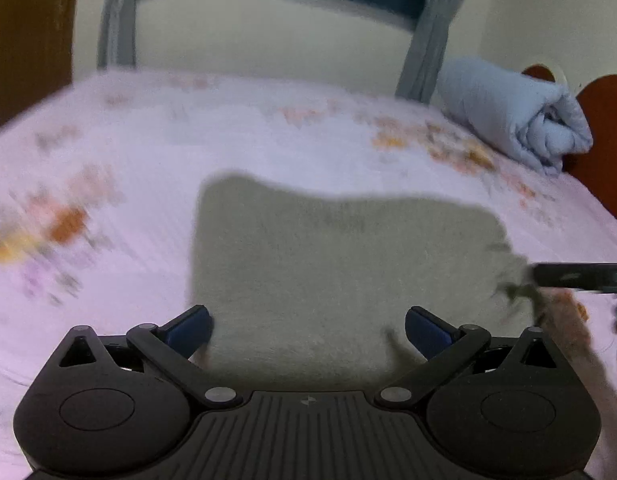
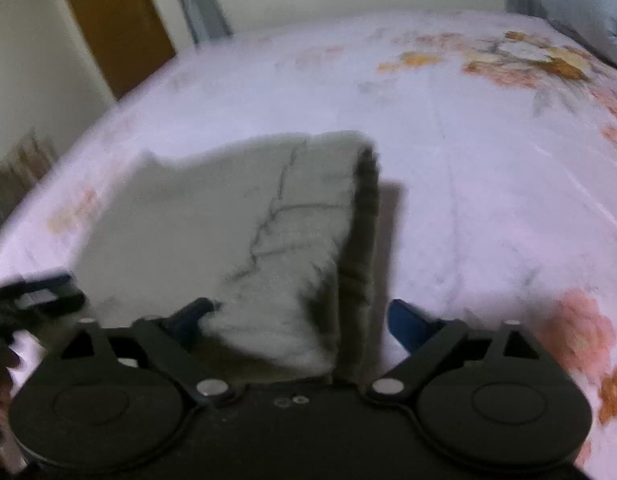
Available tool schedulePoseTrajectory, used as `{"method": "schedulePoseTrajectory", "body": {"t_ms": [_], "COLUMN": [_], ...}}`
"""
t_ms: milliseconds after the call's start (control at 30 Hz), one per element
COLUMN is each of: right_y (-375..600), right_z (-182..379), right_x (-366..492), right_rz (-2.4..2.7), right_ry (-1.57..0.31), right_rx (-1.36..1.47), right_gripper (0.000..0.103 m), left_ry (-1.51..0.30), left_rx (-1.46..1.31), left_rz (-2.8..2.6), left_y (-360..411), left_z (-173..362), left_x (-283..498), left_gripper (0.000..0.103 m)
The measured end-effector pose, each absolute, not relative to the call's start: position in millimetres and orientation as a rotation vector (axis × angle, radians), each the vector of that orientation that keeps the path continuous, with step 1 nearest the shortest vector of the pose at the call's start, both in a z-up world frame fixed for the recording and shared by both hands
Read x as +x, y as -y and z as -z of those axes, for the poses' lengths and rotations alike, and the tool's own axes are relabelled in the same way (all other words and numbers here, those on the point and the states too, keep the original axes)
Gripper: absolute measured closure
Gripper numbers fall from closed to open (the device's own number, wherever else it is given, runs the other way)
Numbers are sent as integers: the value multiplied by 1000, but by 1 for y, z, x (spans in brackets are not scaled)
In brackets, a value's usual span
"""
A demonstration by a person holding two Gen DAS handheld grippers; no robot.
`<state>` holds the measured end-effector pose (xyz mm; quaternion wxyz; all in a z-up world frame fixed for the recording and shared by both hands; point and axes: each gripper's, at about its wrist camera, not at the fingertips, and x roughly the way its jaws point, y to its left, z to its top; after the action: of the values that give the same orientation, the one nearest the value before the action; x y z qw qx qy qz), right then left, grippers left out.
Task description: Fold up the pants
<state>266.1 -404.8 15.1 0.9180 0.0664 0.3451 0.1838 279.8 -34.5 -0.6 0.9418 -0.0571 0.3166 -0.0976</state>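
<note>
The grey-green pants (image 1: 328,264) lay folded into a rough rectangle on the bed (image 1: 148,152), on a pale pink sheet printed with orange flowers. In the right wrist view the pants (image 2: 228,236) showed a stacked folded edge toward 1 o'clock, with dark creases running across the top layer.

The left gripper (image 1: 308,326) hung over the near edge of the pants, its blue-padded fingers (image 1: 188,330) spread wide, the cloth lying between them with nothing pinched. The right gripper (image 2: 300,320) also had its fingers (image 2: 408,322) spread apart, straddling the near corner of the folded edge; whether the pads touched the fabric could not be told.

At 2 o'clock in the left wrist view a rolled light-blue quilt (image 1: 516,112) rested at the bed's far corner, beside grey curtains (image 1: 428,32).
</note>
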Motion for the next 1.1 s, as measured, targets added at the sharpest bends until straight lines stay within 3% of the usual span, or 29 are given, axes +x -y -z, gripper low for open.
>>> {"method": "schedulePoseTrajectory", "body": {"t_ms": [33, 167, 400, 767, 1100], "right_y": [413, 427, 400, 419, 408], "right_z": [-30, -66, -72, -44, -47], "right_x": [244, 158, 49, -13, -18], "right_rz": [-370, -370, -286, -169, -168], "right_ry": [-646, -571, -422, -332, -283], "right_rx": [126, 60, -124, -91, -71], "right_gripper": [6, 6, 6, 6, 6], "left_ry": [-616, -580, -487, -437, -399], "left_rx": [-108, -60, 11, 20, -53], "left_rz": [179, 119, 88, 61, 72], "left_y": [31, 27, 42, 36, 21], "left_z": [-11, -36, -56, -29, -24], "left_x": [266, 208, 98, 7, -4], "left_gripper": [0, 0, 0, 0, 0]}}
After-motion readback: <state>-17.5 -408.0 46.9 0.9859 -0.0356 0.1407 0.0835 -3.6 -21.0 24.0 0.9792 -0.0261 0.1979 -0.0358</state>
